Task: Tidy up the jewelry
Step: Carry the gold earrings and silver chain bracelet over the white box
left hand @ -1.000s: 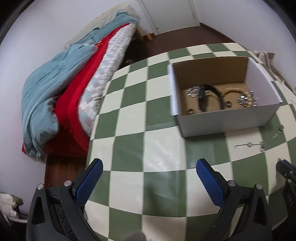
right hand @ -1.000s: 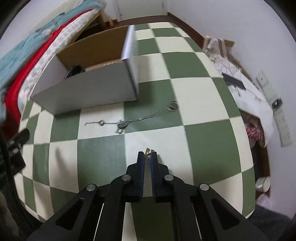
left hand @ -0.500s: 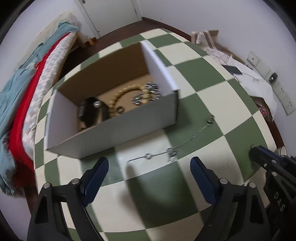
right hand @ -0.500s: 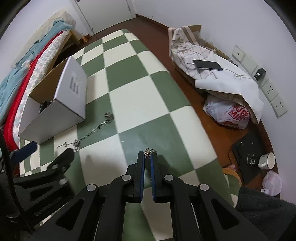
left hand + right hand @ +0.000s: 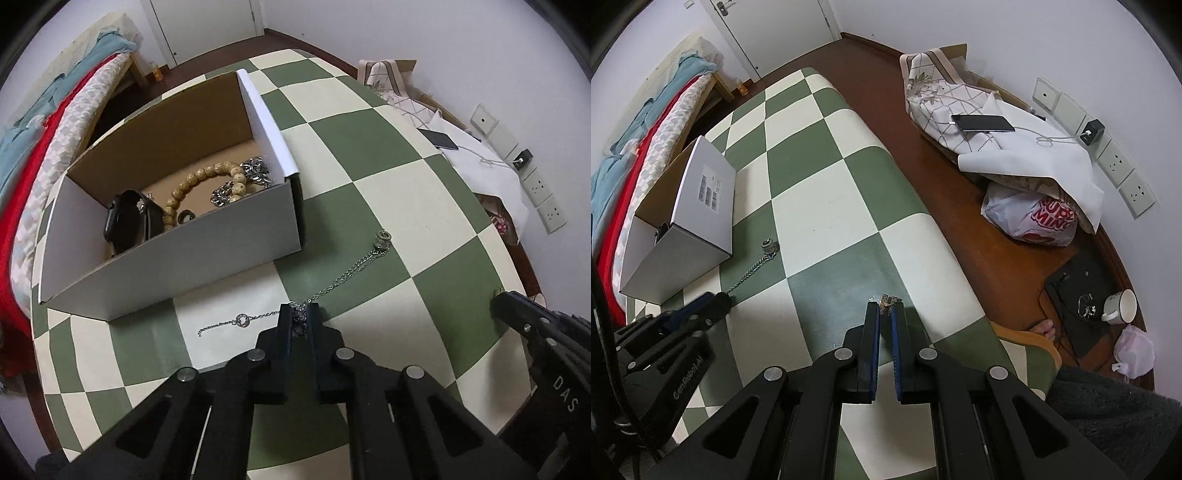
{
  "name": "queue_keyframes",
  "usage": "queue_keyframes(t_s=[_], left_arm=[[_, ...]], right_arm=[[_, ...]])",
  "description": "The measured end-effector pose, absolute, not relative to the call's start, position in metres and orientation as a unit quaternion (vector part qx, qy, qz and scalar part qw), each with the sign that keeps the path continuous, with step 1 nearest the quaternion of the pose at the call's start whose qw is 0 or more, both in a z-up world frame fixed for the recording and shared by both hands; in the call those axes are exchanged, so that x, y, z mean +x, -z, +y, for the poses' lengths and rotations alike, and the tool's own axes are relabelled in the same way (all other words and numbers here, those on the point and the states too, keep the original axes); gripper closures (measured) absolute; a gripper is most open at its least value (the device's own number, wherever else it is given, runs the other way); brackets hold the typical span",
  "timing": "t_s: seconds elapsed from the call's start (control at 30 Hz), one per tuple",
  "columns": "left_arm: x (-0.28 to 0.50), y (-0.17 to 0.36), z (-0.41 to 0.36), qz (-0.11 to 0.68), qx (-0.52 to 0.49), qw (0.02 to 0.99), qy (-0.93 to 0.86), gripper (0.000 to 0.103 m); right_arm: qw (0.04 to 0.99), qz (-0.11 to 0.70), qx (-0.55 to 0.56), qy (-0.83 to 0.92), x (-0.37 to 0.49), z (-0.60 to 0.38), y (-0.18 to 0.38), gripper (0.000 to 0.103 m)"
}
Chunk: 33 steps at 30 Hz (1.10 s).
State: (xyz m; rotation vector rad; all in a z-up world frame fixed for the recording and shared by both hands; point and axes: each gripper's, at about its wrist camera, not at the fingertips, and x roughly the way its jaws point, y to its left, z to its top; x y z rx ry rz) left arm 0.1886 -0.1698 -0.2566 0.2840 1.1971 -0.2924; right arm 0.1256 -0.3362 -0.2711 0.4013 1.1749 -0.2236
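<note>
Table: left fingers now pinch chain.

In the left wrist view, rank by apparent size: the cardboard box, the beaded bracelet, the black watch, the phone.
Largest to smallest, as they look:
1. cardboard box
2. beaded bracelet
3. black watch, close to the bracelet, so that order is unsure
4. phone, though it lies farther from the camera

"DAS" on right tongs (partial "MINI" on plastic bag)
</note>
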Motion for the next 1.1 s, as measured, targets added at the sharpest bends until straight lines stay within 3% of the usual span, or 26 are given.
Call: queue_keyframes(t_s=[1.1], left_arm=[[0.147,0.177,-0.052,0.518,0.063,0.851,0.056,0.099]], right_arm=[[0.836,0.53,0.142,0.008,0.123,-0.244,0.214,0.097]])
